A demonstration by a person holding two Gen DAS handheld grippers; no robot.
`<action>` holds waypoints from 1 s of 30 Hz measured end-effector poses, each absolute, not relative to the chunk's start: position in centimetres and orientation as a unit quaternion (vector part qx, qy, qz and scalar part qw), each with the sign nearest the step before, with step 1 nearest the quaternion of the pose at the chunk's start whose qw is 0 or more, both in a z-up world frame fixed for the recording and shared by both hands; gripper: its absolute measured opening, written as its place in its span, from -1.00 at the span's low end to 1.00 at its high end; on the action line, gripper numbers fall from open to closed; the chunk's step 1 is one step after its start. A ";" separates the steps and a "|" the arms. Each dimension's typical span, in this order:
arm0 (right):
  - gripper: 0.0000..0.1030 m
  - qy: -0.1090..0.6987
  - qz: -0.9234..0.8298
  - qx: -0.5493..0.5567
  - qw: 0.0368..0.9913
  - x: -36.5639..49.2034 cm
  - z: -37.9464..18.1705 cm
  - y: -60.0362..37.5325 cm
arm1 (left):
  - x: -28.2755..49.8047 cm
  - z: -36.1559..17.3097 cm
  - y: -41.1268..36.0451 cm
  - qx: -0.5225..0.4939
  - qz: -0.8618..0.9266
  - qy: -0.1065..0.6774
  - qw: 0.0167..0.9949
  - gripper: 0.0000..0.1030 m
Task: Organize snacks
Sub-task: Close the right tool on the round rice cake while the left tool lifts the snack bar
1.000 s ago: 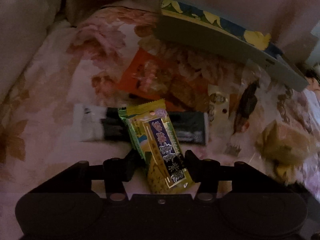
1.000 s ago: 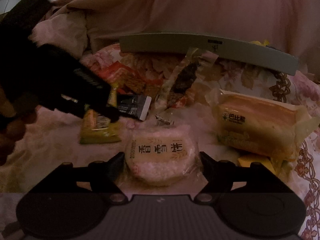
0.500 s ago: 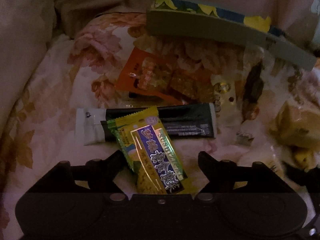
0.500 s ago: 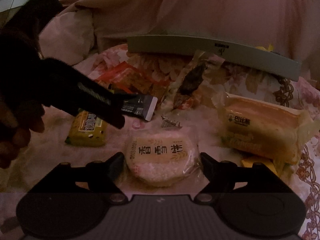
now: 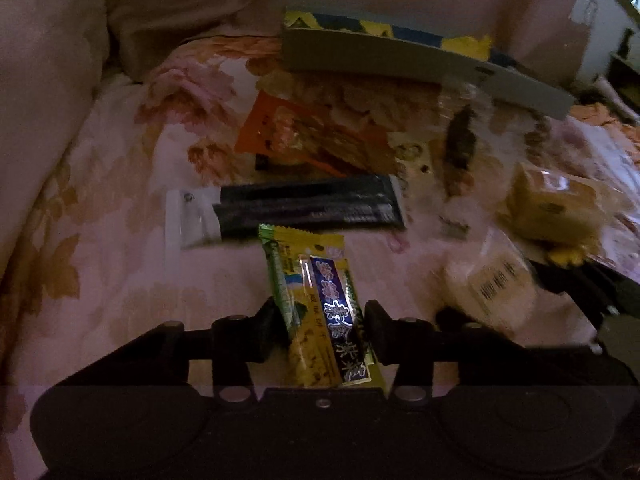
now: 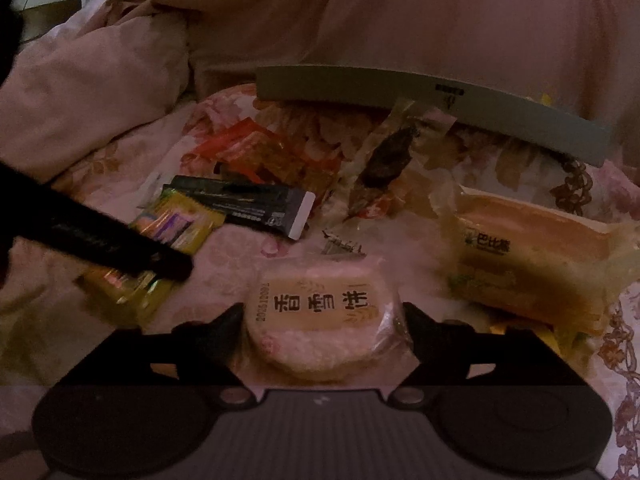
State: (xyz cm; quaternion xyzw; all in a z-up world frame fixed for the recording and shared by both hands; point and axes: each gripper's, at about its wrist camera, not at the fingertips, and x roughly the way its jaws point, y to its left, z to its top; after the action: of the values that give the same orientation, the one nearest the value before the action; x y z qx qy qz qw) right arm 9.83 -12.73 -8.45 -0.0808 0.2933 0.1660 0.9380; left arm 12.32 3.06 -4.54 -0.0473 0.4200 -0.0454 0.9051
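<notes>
Two grips | left gripper fingers just closed on yellow-green snack bar (blue label) | right gripper fingers clasp round rice cake

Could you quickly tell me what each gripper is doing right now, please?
Left gripper: just closed onto the yellow snack packet.
Right gripper: closed on the round rice cake.

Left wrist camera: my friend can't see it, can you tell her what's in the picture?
The left gripper is closed on a yellow snack packet over a flowery bedsheet. Behind it lie a long black packet, an orange packet and a grey box lid.
</notes>
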 end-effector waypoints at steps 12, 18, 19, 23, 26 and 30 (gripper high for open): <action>0.49 0.277 0.162 -0.106 0.941 8.9 -8.3 -12.0 | 11.9 -5.2 1.5 0.023 -0.071 0.416 0.906 0.17; 0.49 0.268 0.168 -0.115 0.941 8.5 -8.3 -11.9 | 12.0 -5.3 1.4 0.044 -0.074 0.416 0.905 0.06; 0.49 0.268 0.169 -0.116 0.942 8.4 -8.3 -11.9 | 12.0 -5.3 1.4 0.044 -0.074 0.416 0.905 0.05; 0.48 0.260 0.169 -0.115 0.944 8.3 -8.2 -12.0 | 12.1 -5.1 2.2 0.016 -0.077 0.412 0.908 -0.04; 0.48 0.248 0.167 -0.127 0.946 8.0 -8.0 -11.9 | 12.2 -5.0 3.0 -0.019 -0.074 0.413 0.907 -0.07; 0.48 0.242 0.167 -0.141 0.945 7.8 -8.0 -11.6 | 12.1 -4.8 2.6 -0.012 -0.072 0.412 0.908 -0.08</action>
State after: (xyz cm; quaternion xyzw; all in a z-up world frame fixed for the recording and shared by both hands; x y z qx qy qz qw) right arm 7.75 -11.63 -8.04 -0.1409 0.2420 0.1671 0.9453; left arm 12.11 2.60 -4.80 -0.0123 0.4117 -0.0717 0.9084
